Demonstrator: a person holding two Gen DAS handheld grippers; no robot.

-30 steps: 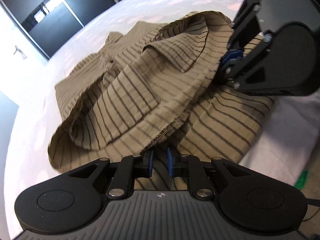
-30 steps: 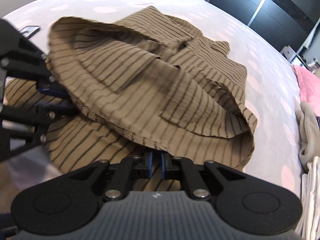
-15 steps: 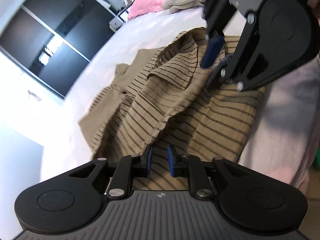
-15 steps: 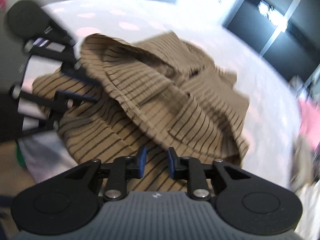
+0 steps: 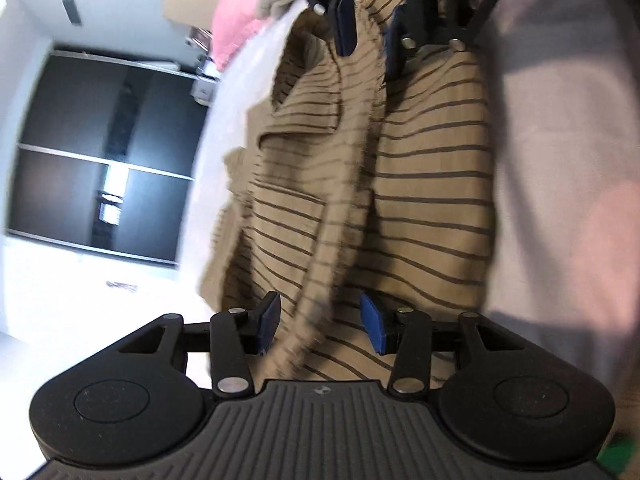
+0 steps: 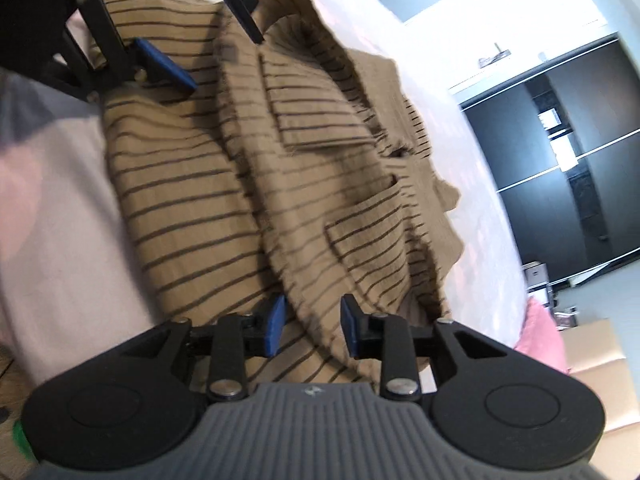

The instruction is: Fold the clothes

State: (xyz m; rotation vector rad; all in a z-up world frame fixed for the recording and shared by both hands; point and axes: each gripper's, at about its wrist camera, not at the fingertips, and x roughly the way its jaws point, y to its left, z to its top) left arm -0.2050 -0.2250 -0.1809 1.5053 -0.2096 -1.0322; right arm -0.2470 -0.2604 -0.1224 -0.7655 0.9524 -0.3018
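Lying on one white bed (image 6: 60, 240) is one tan striped garment (image 6: 224, 184), two grippers are showing, left gripper (image 5: 320, 322) and right gripper (image 6: 312, 326), and one pink pillow (image 5: 234, 28) is sitting beyond.

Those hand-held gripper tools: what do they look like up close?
Each hand-held gripper, left and right, is matt black: a ribbed grey-black body with a small logo, two round discs, linkage bars with silver rivets, and blue pads on the fingertips.

Both views bright w/ daylight, motion-blurred, esp. the striped shirt (image 5: 400, 184) folds. White bed (image 6: 440, 92) beyond the shirt blows out to glare. Strong fisheye bending at edges; soft shadows under shirt folds.
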